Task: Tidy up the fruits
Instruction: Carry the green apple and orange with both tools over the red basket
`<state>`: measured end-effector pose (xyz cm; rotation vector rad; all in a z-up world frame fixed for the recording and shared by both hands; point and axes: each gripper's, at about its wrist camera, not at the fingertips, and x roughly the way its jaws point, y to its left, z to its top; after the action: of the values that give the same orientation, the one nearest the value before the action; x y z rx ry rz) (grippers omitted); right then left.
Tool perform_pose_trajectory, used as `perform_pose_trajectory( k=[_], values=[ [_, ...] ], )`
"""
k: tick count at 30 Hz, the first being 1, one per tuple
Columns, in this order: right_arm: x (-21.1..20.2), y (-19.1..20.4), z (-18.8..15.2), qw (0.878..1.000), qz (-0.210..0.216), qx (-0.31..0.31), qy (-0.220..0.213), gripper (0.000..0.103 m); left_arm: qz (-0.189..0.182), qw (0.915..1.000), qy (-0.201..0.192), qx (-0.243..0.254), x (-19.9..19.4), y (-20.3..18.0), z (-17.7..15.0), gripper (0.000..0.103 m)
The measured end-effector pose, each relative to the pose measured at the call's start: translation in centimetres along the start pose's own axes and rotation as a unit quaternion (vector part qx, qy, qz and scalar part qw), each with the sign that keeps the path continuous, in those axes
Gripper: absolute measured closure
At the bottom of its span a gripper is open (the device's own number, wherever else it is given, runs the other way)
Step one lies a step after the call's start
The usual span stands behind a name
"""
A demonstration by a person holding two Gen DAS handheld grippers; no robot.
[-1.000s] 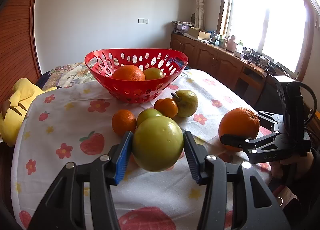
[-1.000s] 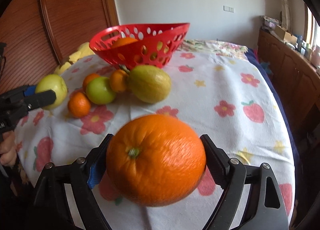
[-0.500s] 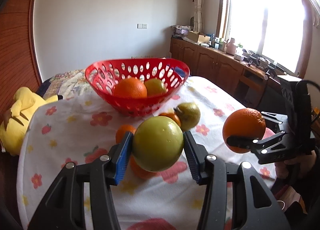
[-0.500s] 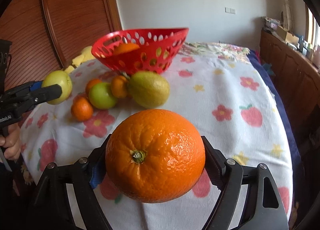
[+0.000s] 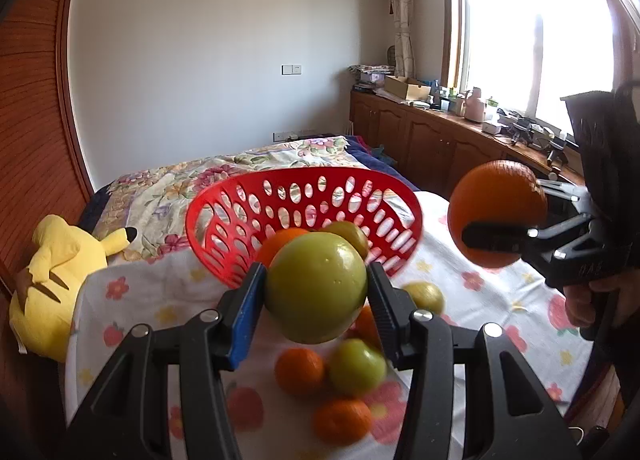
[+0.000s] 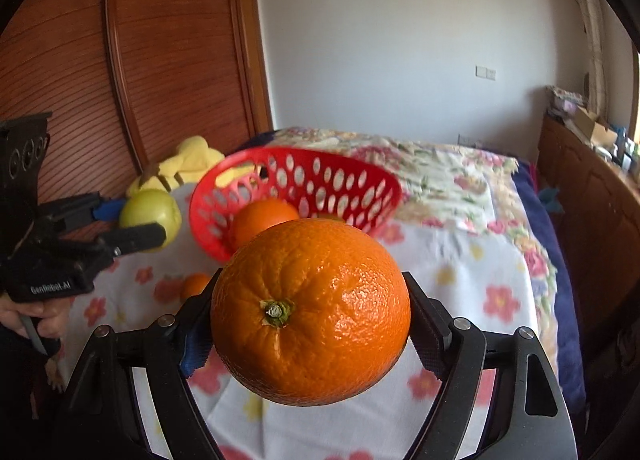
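Left gripper point(image 5: 316, 292) is clamped on a large green apple point(image 5: 316, 287), its blue-faced pad on one side and its black pad on the other pressed against the fruit, which is held clear above the table point(image 5: 500, 292). Right gripper point(image 6: 310, 314) holds a big orange point(image 6: 310, 312) with its stem end facing the camera; its jaws stand wide around the fruit and have just been closing a little, with the orange gripped between the pads and lifted off the flowered tablecloth point(image 6: 460, 260). From the left wrist view, the right gripper shows at the right edge with the orange raised near the rim of the red basket point(image 5: 224, 227), a hand point(image 5: 592, 300) around its handle. From the right wrist view, the left gripper shows at the left with the green apple just beside the basket's near rim. The basket sits on the table and already contains an orange point(image 6: 264, 219) and a greenish fruit point(image 5: 350, 234). Loose fruit lies on the cloth in front of the basket: two small tangerines point(image 5: 299, 372), a smaller green apple point(image 5: 357, 367) between them, and a yellowish-green fruit point(image 5: 426, 296) beside the left gripper's black finger; they are blurred. A yellow plush toy point(image 5: 48, 284) lies off the table's left edge, against the wooden wall panel.
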<state>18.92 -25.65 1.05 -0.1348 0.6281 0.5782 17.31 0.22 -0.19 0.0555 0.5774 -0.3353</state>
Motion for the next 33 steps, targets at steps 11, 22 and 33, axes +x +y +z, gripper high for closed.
perform_pose_trajectory(
  k=[11, 22, 33],
  values=[
    [6.3, -0.8, 5.8, 0.999, 0.014, -0.039, 0.017, 0.020, 0.011, 0.9997, 0.023, -0.005, 5.3, 2.5, 2.3, 0.053],
    [13.3, 0.4, 7.9, 0.995, 0.012, -0.078, 0.067, 0.020, 0.014, 0.9988, 0.045, -0.009, 8.8, 3.8, 2.6, 0.053],
    [16.3, 1.0, 7.9, 0.990, 0.005, -0.091, 0.104, 0.019, 0.019, 0.9985, 0.050, -0.012, 9.9, 4.7, 2.7, 0.053]
  ],
)
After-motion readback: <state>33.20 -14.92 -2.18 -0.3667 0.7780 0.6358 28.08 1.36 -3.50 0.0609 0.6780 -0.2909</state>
